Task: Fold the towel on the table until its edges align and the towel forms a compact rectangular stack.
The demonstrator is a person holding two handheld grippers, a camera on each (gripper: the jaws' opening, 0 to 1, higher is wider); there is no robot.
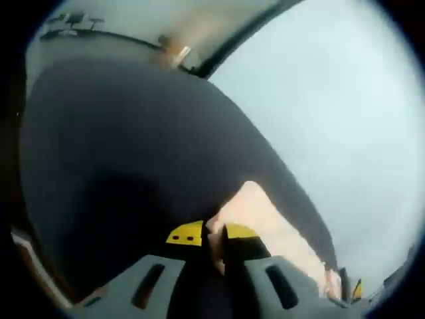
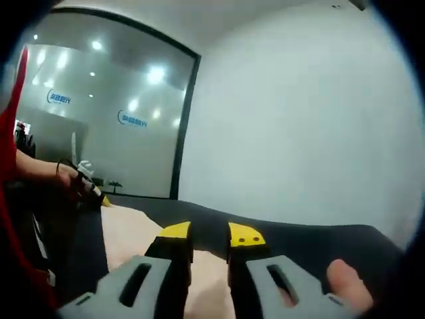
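Observation:
A peach towel (image 1: pixel 265 222) lies on the dark table (image 1: pixel 133 146). One edge runs from my left gripper (image 1: pixel 212 234) toward the lower right. The left jaws, tipped in yellow, are shut on that towel edge, and cloth shows in the narrow gap between them. The right gripper (image 1: pixel 350 290) sits at the far end of the same edge. In the right gripper view the towel (image 2: pixel 133 236) spreads under and between the jaws of my right gripper (image 2: pixel 209 234), which stand close together on the cloth. The left gripper (image 2: pixel 89 183), held by a hand, is at the towel's far left corner.
The dark table (image 2: pixel 299 242) runs up to a white wall (image 2: pixel 299 119). A glass partition with a black frame (image 2: pixel 186 126) stands to the left. A person's fingertip (image 2: pixel 345 276) shows at the lower right, and a red sleeve (image 2: pixel 10 219) runs along the left edge.

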